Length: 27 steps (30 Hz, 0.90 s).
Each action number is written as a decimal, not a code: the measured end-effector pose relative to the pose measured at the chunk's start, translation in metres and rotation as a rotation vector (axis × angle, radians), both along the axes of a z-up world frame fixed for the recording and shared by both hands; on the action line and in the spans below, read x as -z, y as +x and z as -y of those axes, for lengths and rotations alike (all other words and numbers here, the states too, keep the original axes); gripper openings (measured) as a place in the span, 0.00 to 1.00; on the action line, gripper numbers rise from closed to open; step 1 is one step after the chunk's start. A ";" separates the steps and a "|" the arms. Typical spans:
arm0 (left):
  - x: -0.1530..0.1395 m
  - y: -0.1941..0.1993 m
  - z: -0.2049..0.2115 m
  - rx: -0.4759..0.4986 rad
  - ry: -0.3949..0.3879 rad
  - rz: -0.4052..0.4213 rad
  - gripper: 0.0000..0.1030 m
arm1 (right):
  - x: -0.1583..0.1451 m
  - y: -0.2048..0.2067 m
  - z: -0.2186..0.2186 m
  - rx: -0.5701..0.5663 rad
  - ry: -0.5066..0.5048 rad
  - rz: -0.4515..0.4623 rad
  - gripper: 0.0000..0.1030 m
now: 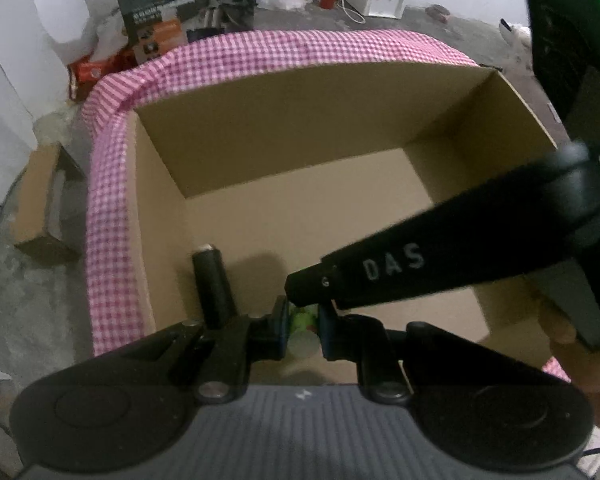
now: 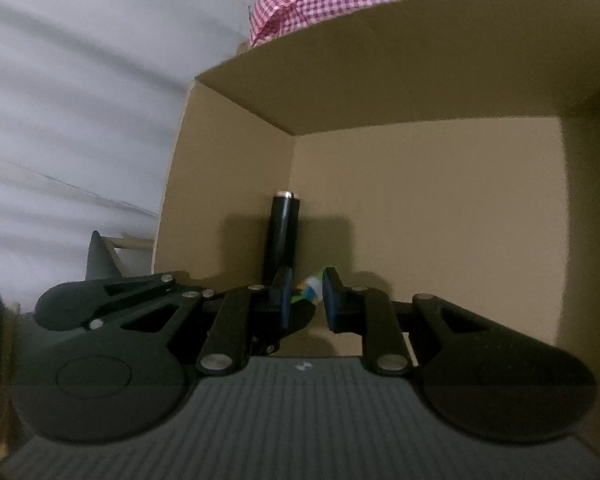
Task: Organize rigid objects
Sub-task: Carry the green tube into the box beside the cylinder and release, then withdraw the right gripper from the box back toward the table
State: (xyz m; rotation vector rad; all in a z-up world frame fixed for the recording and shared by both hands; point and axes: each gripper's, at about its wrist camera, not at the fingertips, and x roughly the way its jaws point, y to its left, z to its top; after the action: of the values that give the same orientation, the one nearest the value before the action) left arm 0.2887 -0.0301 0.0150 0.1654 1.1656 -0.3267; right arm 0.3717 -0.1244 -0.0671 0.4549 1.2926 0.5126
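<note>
Open cardboard box (image 1: 300, 132), pink checked cloth (image 1: 112, 216) draped over rim. Black cylinder (image 1: 214, 288) already laid inside on floor. Left gripper (image 1: 303, 330) clamped narrow on small green-white object (image 1: 305, 320), lowered into box. Right gripper (image 2: 305, 298) likewise closed on green-white object (image 2: 310, 287). Release judged pending.

Black cylinder (image 1: 214, 288) lies in the open cardboard box (image 1: 300, 128); a small green-and-white item (image 1: 304, 326) is pinched just beside it.
</note>
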 end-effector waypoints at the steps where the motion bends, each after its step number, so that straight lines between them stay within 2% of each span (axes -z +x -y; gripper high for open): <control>1: -0.001 0.002 0.000 -0.003 0.002 0.009 0.16 | 0.000 0.003 -0.002 0.002 0.003 0.000 0.16; 9: -0.021 0.028 0.000 -0.013 -0.046 0.086 0.15 | -0.004 0.030 -0.007 0.053 0.004 0.052 0.16; 16: -0.021 0.043 0.009 -0.011 -0.020 0.138 0.14 | -0.010 0.043 0.011 0.118 0.033 0.074 0.18; 22: -0.018 0.054 0.002 -0.053 0.010 0.158 0.19 | -0.014 0.047 0.036 0.161 0.046 0.071 0.25; 26: -0.028 0.054 -0.008 -0.083 -0.019 0.171 0.21 | -0.016 0.041 0.047 0.174 0.042 0.061 0.26; 27: -0.032 0.052 -0.009 -0.082 -0.027 0.175 0.25 | -0.018 0.038 0.049 0.172 0.036 0.060 0.26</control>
State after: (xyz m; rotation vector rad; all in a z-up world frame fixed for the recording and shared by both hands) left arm 0.3411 -0.0207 0.0467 0.1196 0.9917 -0.2501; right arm 0.4094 -0.1732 -0.0491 0.5719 1.1761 0.4024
